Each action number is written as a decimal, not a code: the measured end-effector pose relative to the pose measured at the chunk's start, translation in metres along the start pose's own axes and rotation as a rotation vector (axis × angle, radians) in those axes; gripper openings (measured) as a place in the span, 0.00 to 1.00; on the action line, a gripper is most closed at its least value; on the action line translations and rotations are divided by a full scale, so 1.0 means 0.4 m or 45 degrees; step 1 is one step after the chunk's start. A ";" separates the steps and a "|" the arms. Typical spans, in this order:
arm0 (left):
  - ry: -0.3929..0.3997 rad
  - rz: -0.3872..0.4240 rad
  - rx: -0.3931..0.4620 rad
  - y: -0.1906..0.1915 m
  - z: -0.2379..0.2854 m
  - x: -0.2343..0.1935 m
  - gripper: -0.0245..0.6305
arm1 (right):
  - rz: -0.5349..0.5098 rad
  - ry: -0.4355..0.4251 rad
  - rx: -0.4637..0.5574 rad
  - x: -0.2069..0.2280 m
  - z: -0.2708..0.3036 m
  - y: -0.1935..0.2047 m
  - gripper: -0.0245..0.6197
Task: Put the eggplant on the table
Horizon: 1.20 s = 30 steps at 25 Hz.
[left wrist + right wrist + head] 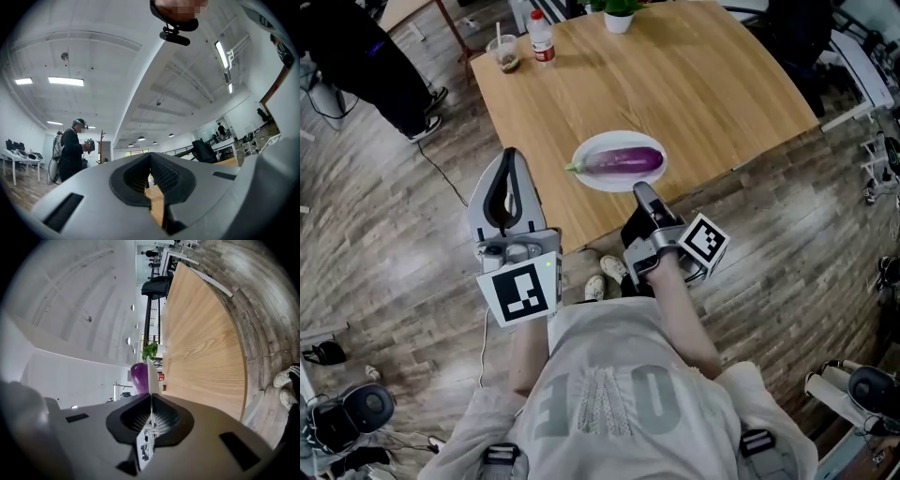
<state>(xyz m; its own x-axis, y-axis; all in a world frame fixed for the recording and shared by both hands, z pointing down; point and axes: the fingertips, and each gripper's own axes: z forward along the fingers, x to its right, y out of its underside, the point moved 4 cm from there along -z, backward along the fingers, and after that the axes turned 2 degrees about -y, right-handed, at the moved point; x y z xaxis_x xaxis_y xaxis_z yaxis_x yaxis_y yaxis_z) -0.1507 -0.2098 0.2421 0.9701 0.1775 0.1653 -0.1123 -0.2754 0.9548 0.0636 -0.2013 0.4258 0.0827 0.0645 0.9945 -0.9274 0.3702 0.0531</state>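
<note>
Grey shirt (619, 403) and both forearms filled the bottom of the head view, with the person's white shoes (602, 279) on the plank floor (412, 281) just under the table's near edge. Right gripper (639, 188) reached in over that edge, jaws clamped on the near rim of the white plate (617, 141). The right gripper view confirmed it: the plate rim (153, 376) ran edge-on straight between the pads (165, 419), with no gap either side. Eggplant (623, 161) lay lengthwise on the plate, stem end to the left, not on the bare wood. In the right gripper view the eggplant (139, 378) showed as a purple bulge just beyond the jaw tips. The plate sat over the near part of the wooden table (694, 84); couldn't tell whether it rested on the table or was lifted. Left gripper (508, 153) was near the table's near-left edge, left of the plate and clear of it, tips closed together, holding nothing. Its own view (150, 157) showed only a sliver of tabletop (157, 206) behind the pads, plus another person (70, 150) standing far off. Far end of the table: bottle (542, 39), plastic cup (503, 52), potted plant (619, 14).
</note>
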 end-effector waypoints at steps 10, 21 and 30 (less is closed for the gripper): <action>-0.019 0.031 -0.064 0.029 0.081 0.056 0.05 | 0.059 0.002 -0.035 0.090 0.079 -0.033 0.08; -0.045 0.112 -0.169 0.076 0.105 0.049 0.05 | 0.111 0.070 -0.066 0.229 0.119 -0.033 0.08; -0.018 0.143 -0.230 0.110 0.103 0.068 0.05 | 0.224 0.116 -0.019 0.332 0.134 -0.044 0.08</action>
<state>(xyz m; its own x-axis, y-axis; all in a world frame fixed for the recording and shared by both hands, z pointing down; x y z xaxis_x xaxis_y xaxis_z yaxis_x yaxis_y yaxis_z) -0.1204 -0.2562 0.2783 0.9522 0.1416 0.2706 -0.2550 -0.1185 0.9596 0.0713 -0.2491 0.5617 -0.0472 0.2128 0.9760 -0.9251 0.3594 -0.1231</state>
